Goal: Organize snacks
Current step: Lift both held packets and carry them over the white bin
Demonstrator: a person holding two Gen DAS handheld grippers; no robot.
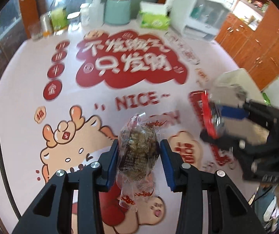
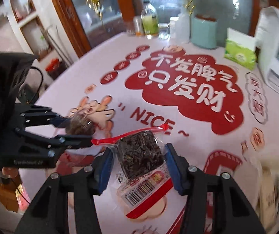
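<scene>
Blue pads of the left gripper [image 1: 139,163] press on both sides of a clear-wrapped round snack [image 1: 139,148], jaws nearly closed on it. In the left wrist view the snack sits at 6 o'clock, raised above the printed tablecloth [image 1: 32,97]. Its long axis runs along the fingers, from 12 to 6 o'clock; one twisted wrapper end points forward, away from the camera, and the other trails back between the fingers.

The right gripper [image 2: 138,163] stands about half open and is clamped on a red-edged packet of dark dried snack [image 2: 141,152], also clear of the cloth. In the right wrist view the packet lies at 6 o'clock. Its long axis is tilted, with the barcode end toward 7 o'clock and the red sealed edge stretching toward 1 o'clock.

Hazards:
- Both grips bear mainly on slick film. Judged risk: the wrapper slides on the pads and the snack drops or rotates during transport.
- The round snack is held across its body only; a quick swing could pivot it about the pads.
- The two grippers work near each other above the table, and blur suggests brisk motion. Judged risk: the red sealed edge catches the opposite fingers.
- Bottles, a teal canister [image 1: 118,9] and a green tissue pack [image 1: 155,19] stand at 12 o'clock; a wide sweep could topple them.
</scene>
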